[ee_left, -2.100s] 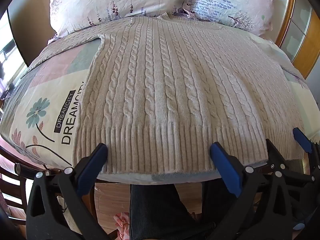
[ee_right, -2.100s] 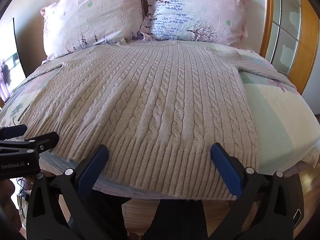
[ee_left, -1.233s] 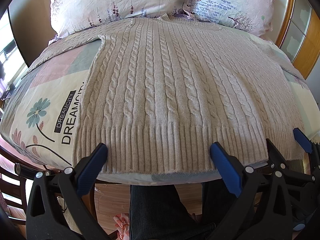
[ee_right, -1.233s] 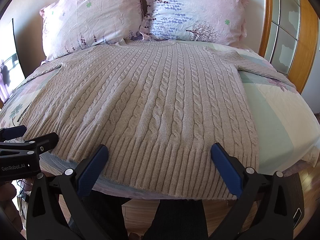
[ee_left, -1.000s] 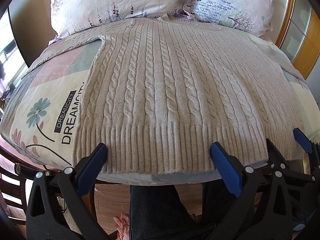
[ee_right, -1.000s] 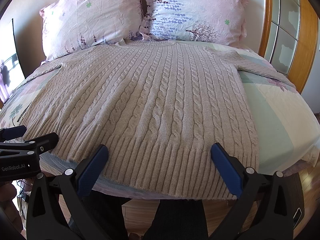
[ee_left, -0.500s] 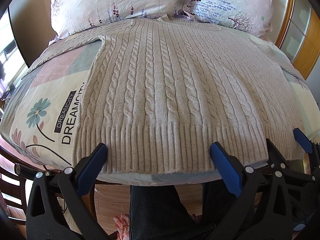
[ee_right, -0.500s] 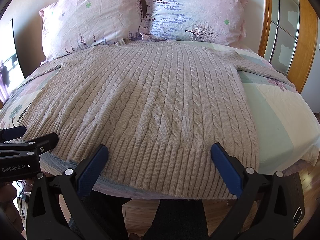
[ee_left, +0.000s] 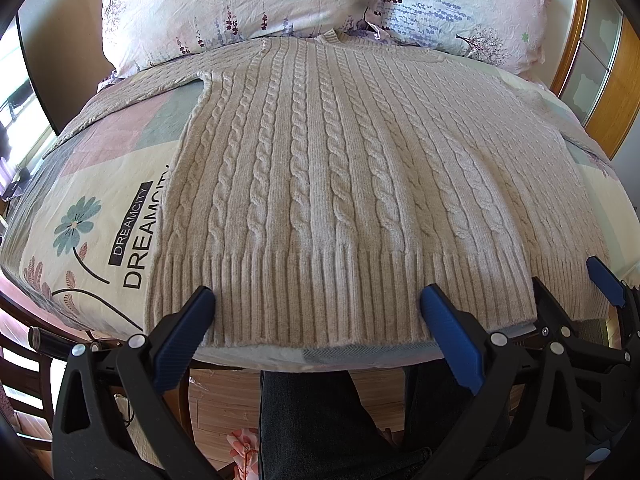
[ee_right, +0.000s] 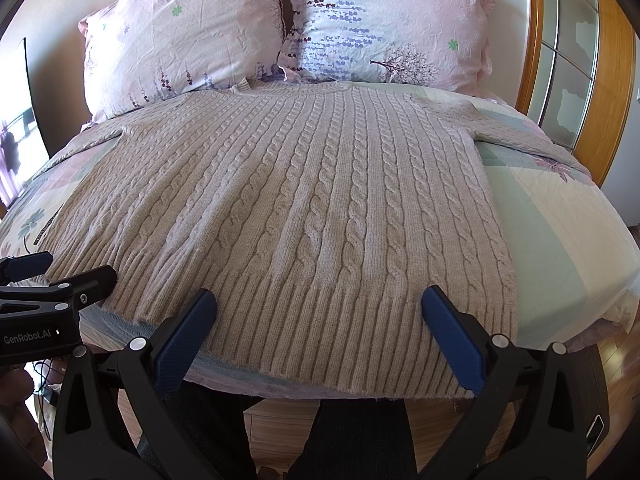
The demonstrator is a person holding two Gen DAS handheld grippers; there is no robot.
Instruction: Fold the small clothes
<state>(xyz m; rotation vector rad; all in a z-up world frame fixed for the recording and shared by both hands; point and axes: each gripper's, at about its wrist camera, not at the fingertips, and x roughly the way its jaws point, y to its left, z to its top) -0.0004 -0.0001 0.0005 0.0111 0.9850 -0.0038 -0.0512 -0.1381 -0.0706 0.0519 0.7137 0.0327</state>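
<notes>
A beige cable-knit sweater [ee_left: 344, 184] lies flat and face up on the bed, hem toward me, sleeves spread to both sides; it also shows in the right wrist view [ee_right: 304, 208]. My left gripper [ee_left: 316, 304] is open and empty, hovering over the left part of the ribbed hem. My right gripper [ee_right: 318, 304] is open and empty over the right part of the hem. Each gripper shows at the edge of the other's view: the right one in the left wrist view [ee_left: 576, 284], the left one in the right wrist view [ee_right: 60, 268].
The bed sheet [ee_left: 96, 216] carries a flower print and the word DREAMCITY. Two floral pillows [ee_right: 192, 40] [ee_right: 392, 20] stand at the head. A wooden frame with glass panes [ee_right: 576, 60] is at the right. My legs and wood floor [ee_left: 224, 404] lie below the bed edge.
</notes>
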